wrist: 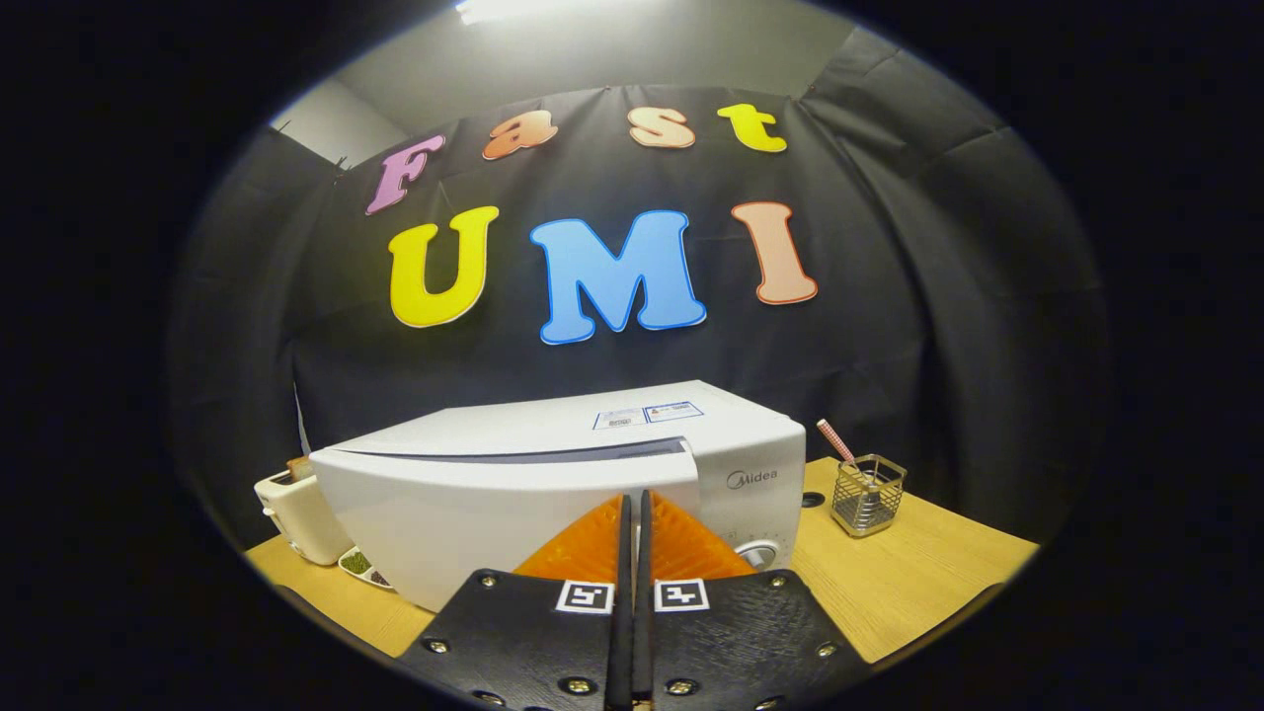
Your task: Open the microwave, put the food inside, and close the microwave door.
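Before the microwave (513, 494), closed empty jaws.

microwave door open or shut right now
Shut. The microwave door sits flush across its front, with no gap showing the cavity. The tongs are closed together just before it, holding nothing.

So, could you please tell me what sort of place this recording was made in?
Probably a staged kitchen corner in a recording booth: a white microwave with its door closed sits on a wooden table before a black cloth wall, with a toaster and a wire holder beside it. The gripper's fingers are shut, empty.
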